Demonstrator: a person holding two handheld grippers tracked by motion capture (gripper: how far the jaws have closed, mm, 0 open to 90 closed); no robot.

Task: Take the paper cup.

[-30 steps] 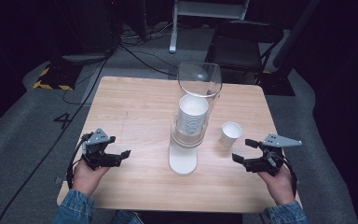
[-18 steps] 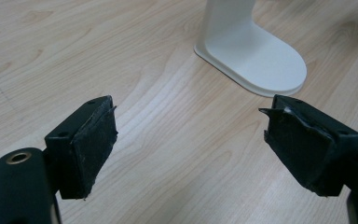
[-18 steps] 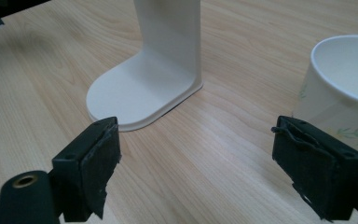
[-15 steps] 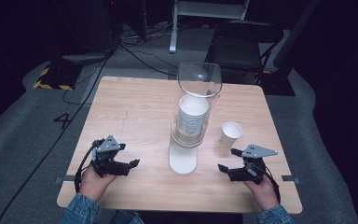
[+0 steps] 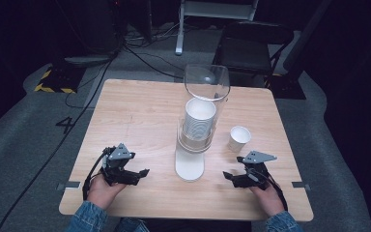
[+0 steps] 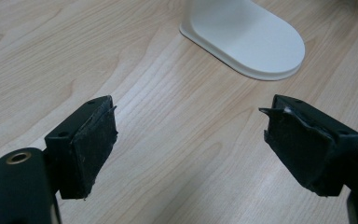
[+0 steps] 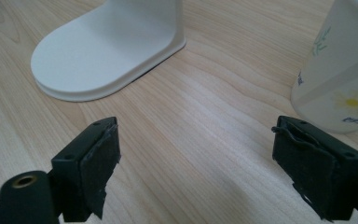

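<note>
On the pale wooden table [image 5: 140, 111] stood a white cup dispenser [image 5: 195, 140] with a clear plastic tube holding a stack of white paper cups, its rounded white base [image 5: 189, 166] pointing toward the person. A single white paper cup [image 5: 239, 138] with a small flower print stood upright just right of the dispenser, apart from it. The left gripper [image 5: 142, 172] hovered low near the table's front left, jaws spread wide with nothing between them. The right gripper [image 5: 228, 177] sat low at the front right, jaws likewise apart and empty, the paper cup just beyond its right jaw, not touching.
</note>
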